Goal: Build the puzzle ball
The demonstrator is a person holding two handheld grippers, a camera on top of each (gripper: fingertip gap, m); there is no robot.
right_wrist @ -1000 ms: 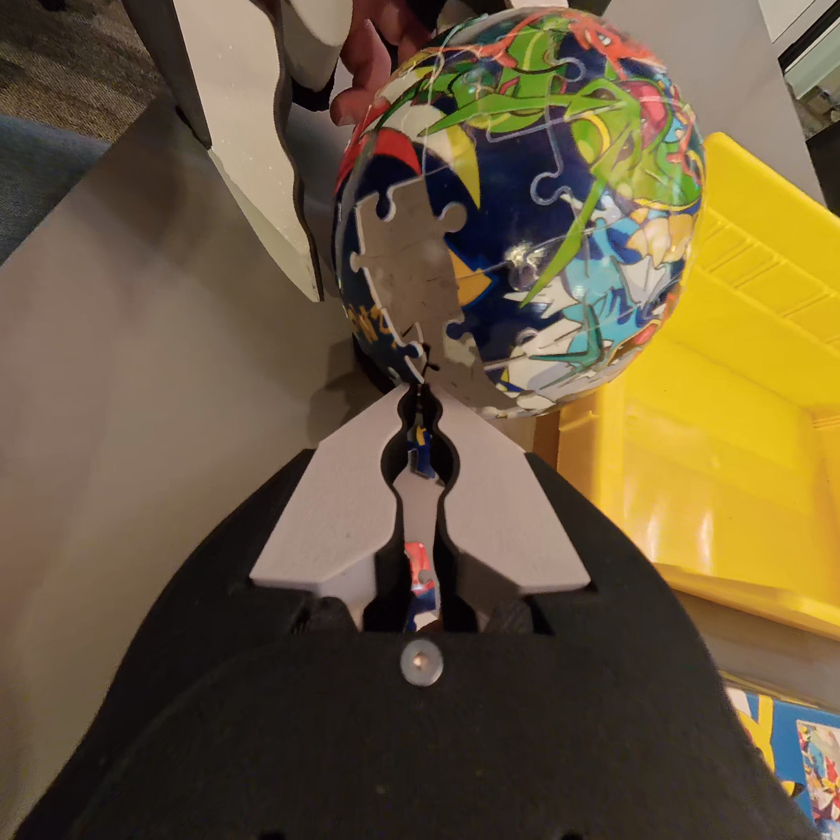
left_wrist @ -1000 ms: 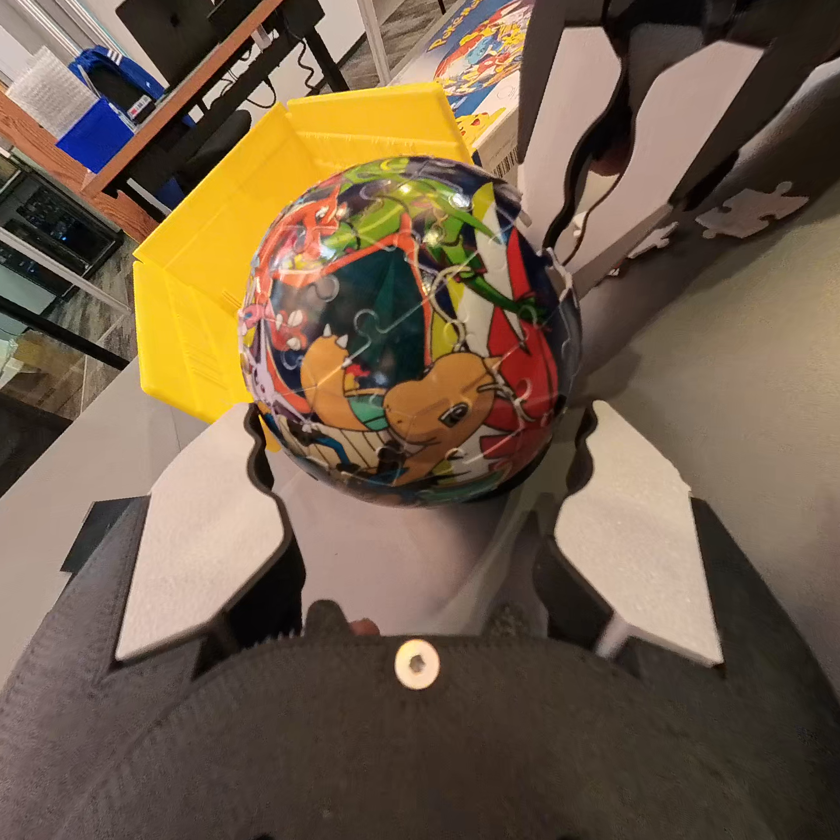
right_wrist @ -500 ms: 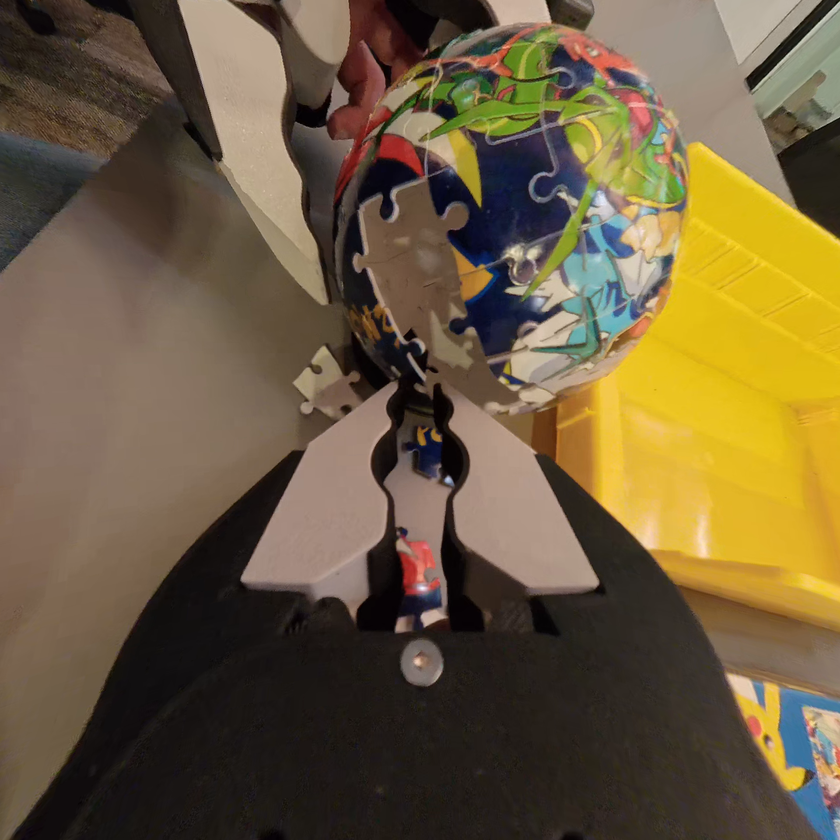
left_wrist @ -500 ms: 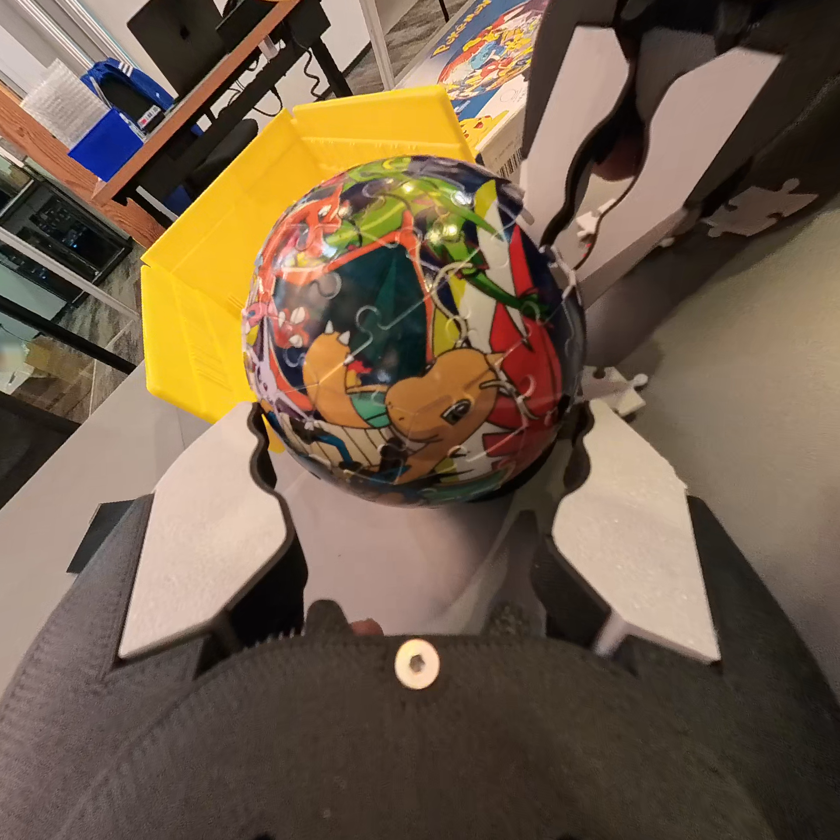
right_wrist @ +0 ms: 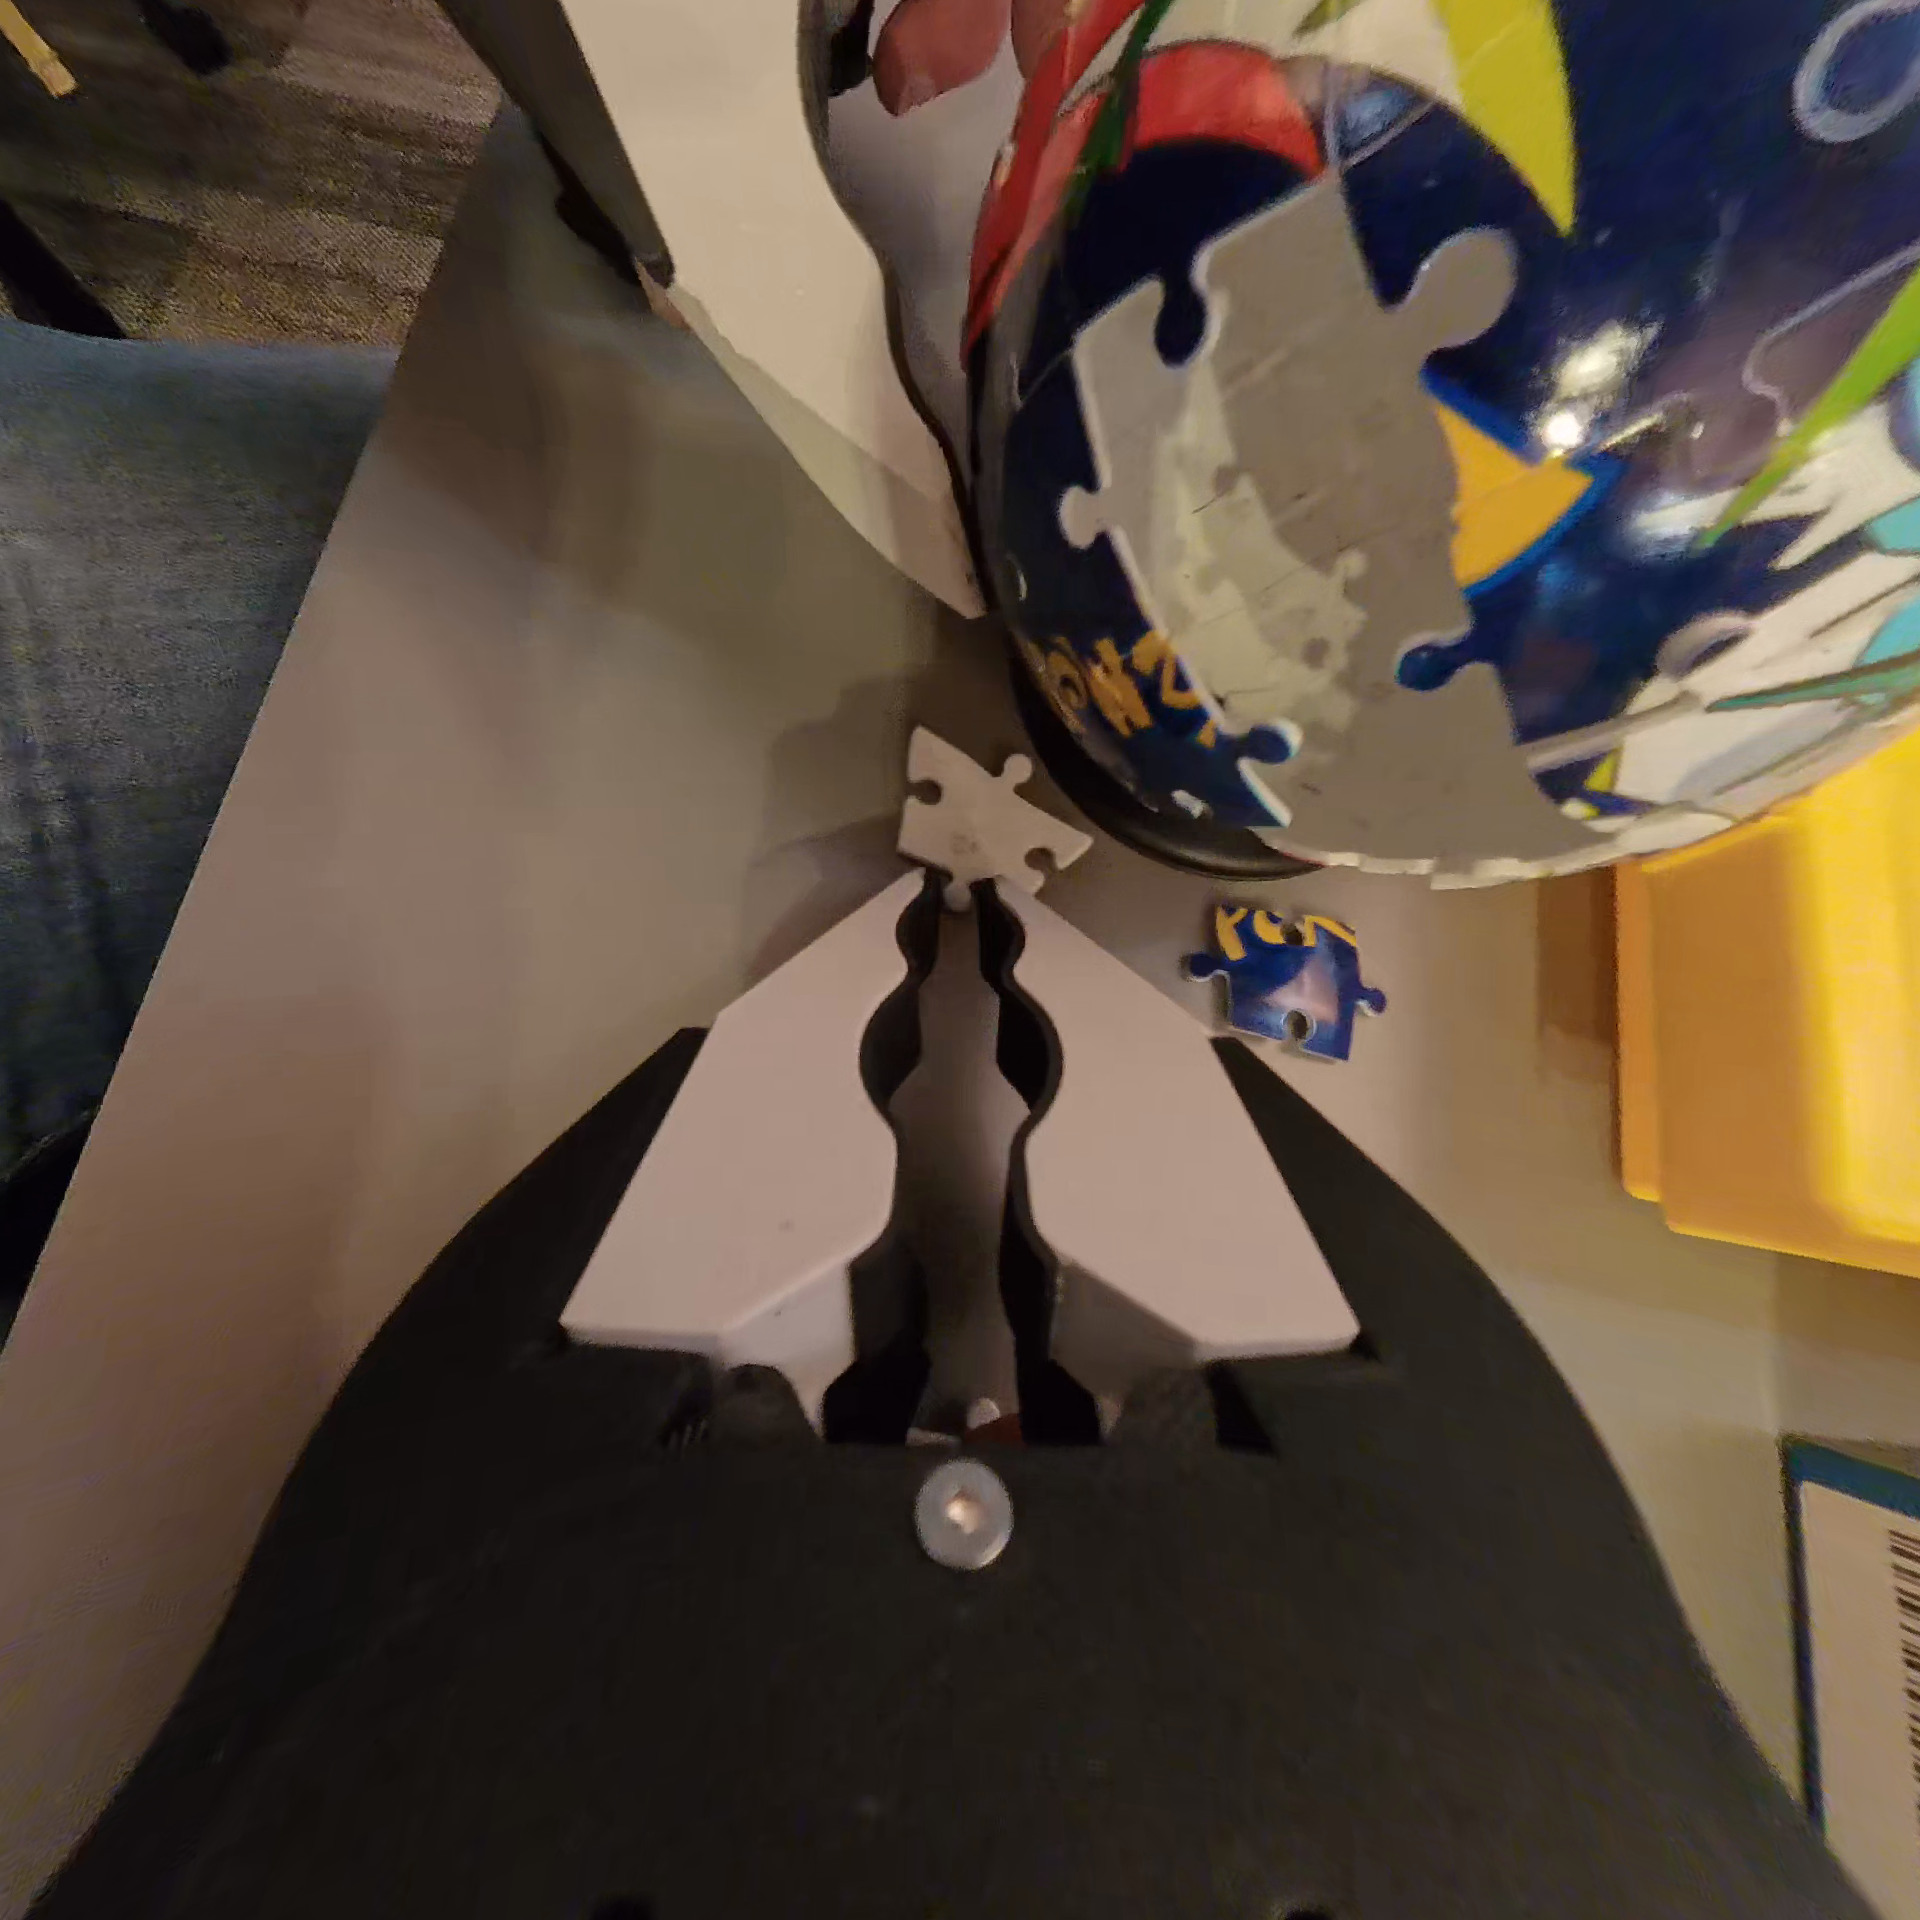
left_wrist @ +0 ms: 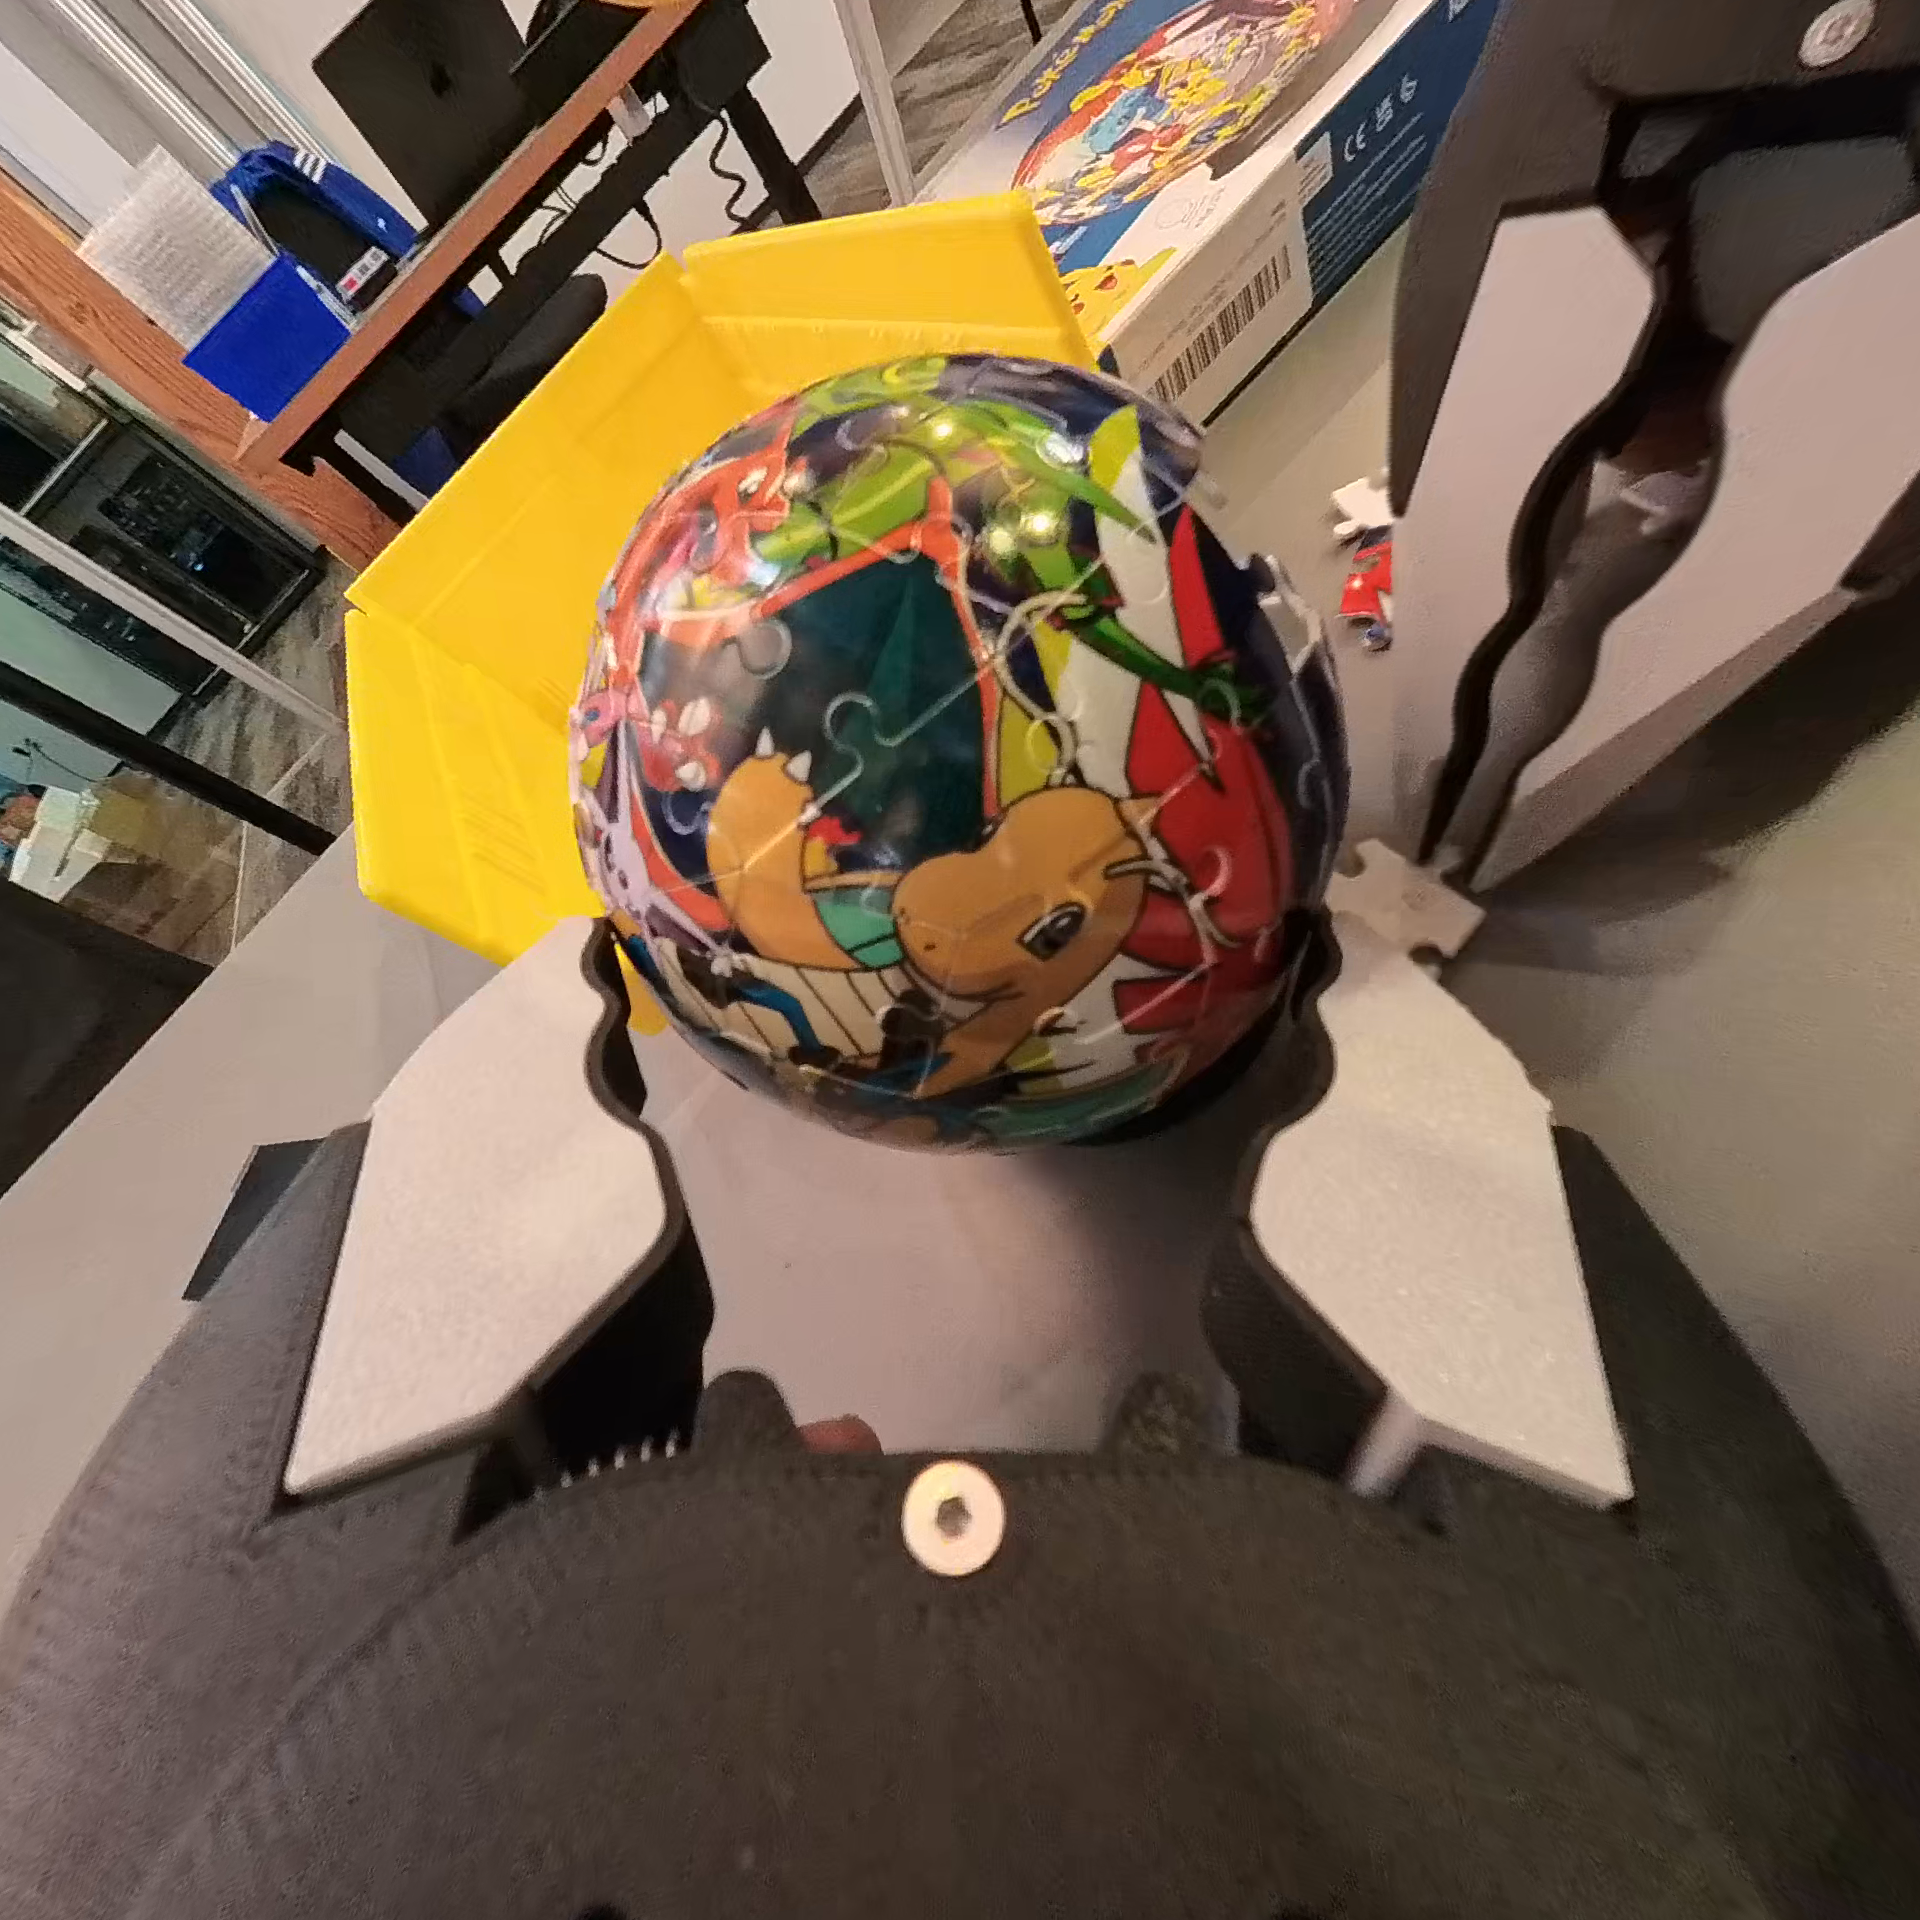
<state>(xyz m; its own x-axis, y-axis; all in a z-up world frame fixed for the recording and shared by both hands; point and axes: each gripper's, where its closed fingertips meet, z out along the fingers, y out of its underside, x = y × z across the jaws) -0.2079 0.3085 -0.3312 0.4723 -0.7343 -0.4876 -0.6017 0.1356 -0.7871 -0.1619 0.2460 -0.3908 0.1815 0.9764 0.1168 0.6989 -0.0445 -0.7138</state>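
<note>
Grey surface [right_wrist: 520,831]: puzzle ball [left_wrist: 956,748] between left gripper [left_wrist: 956,1039] open jaws; right gripper [right_wrist: 961,899] jaws nearly closed, pinching white piece [right_wrist: 982,821] beside ball; next, lift and fit into gap [right_wrist: 1268,468].

Yellow bin [left_wrist: 499,665] beside printed box [left_wrist: 1226,208] on table [left_wrist: 1714,1039]

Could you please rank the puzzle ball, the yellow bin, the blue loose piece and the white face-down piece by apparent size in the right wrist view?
1. Puzzle ball, though nearness inflates it.
2. Yellow bin, partly cropped.
3. Blue loose piece and white face-down piece: look alike, not ranked.
</note>
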